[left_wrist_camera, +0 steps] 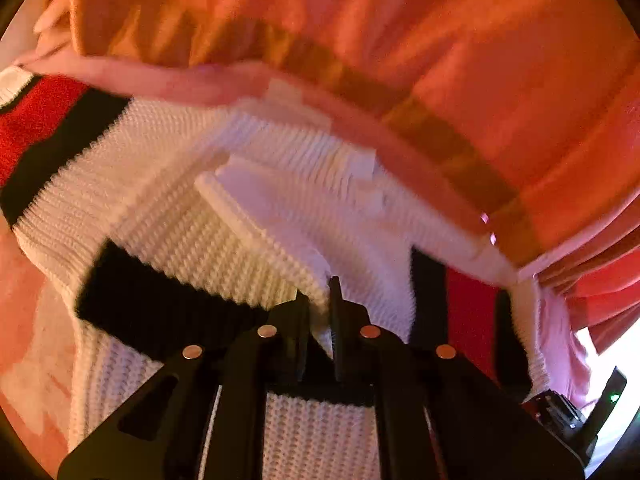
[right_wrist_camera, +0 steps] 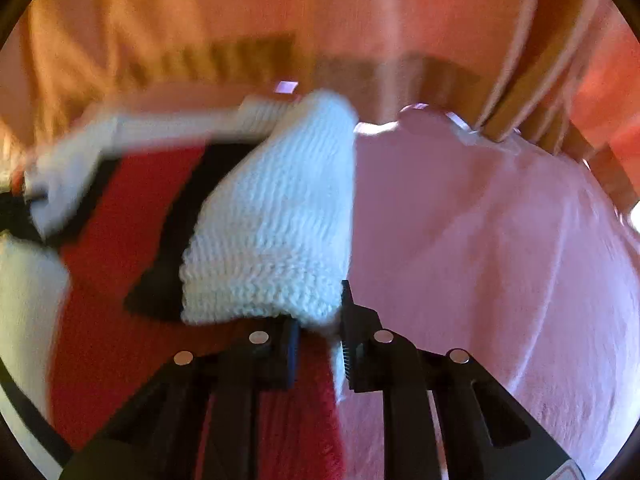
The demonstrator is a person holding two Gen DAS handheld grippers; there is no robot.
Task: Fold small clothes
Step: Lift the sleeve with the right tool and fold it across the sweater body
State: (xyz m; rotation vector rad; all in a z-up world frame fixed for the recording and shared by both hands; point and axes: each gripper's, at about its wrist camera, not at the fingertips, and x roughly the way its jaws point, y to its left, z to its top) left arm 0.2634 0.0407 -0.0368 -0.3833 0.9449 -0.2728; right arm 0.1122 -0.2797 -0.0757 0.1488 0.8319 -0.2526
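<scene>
I am looking along the left gripper (left_wrist_camera: 320,304) at a white knitted sweater (left_wrist_camera: 168,200) with black and red bands; it is lying rumpled on a pale pink cloth (left_wrist_camera: 560,340) that is covering the work surface. The left jaws are standing nearly together, and a fold of the white knit is running down into the narrow gap between them, so I am reading this claw as clamped on the sweater; a black band (left_wrist_camera: 160,304) is lying just to the left of the fingers. Beyond the sweater an orange curtain (left_wrist_camera: 400,20) is hanging across the far side.

Through the right wrist camera I am seeing the right gripper (right_wrist_camera: 320,332) with its jaws drawn close; a white knitted edge of the sweater (right_wrist_camera: 272,220) is bunching up and passing down between the ribbed pads, so this claw is pinching the knit as well. The red and black bands are spreading to the left of it; the pink cloth (right_wrist_camera: 500,260) is lying bare to the right; the view is blurring at the far edge.
</scene>
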